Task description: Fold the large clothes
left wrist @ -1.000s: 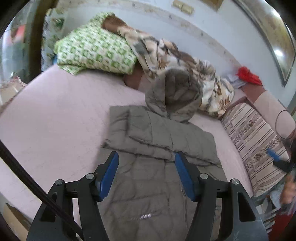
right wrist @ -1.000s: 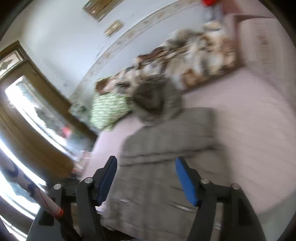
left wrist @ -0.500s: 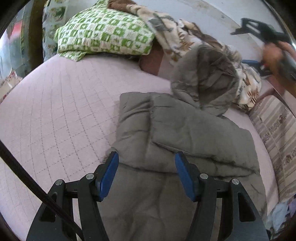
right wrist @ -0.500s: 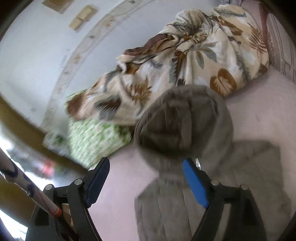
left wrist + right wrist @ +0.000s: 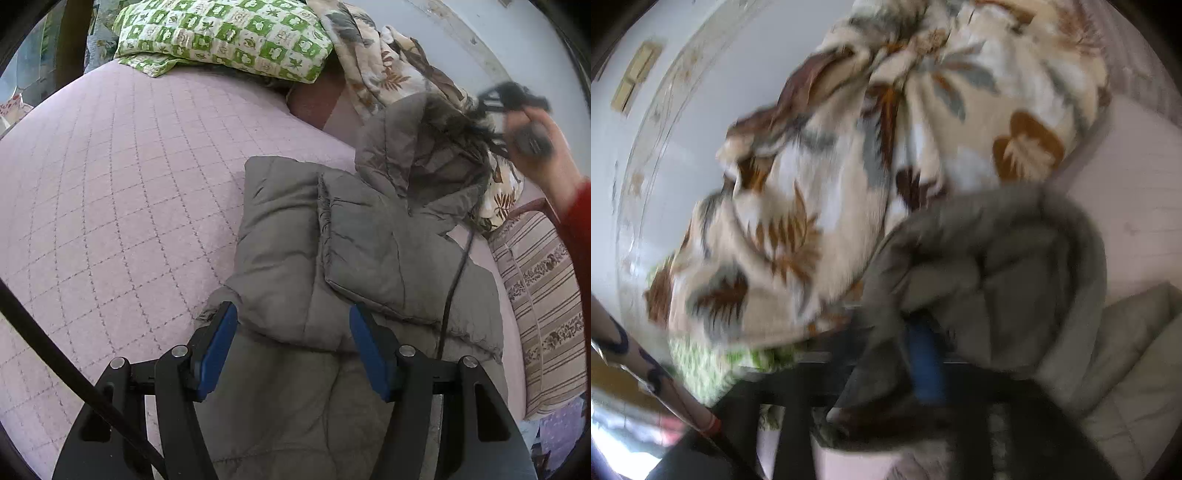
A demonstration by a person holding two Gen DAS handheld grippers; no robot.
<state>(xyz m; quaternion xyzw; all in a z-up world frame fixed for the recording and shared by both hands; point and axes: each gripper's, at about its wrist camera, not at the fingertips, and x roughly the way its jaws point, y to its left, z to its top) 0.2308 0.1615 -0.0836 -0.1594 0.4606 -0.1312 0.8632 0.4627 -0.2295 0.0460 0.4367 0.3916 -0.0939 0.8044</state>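
A grey padded jacket (image 5: 332, 258) is seen lying on a pink quilted bedspread (image 5: 110, 184), sleeves already folded across its front, hood (image 5: 413, 147) toward the wall. From the left wrist view the full layout is given: the left gripper (image 5: 291, 343) is held just above the jacket's lower part, jaws spread, padding seen between them but not pinched. Only in this view are shown the right hand (image 5: 535, 147) with a red sleeve, the right gripper (image 5: 491, 110) blurred at the hood's edge, a black cable (image 5: 454, 277) draped over the jacket, a green-and-white patterned pillow (image 5: 229, 37) and a striped cushion (image 5: 543, 295). From the right wrist view, heavily blurred, the hood (image 5: 997, 277) is shown close up, with its rim caught between the blue pads (image 5: 925, 365); the jaws are closing on the hood fabric. A leaf-print blanket (image 5: 868, 166) fills the space behind the hood, and a beige wall plate (image 5: 635, 79) is seen only here. No brand, label or legible writing can be made out in either view.
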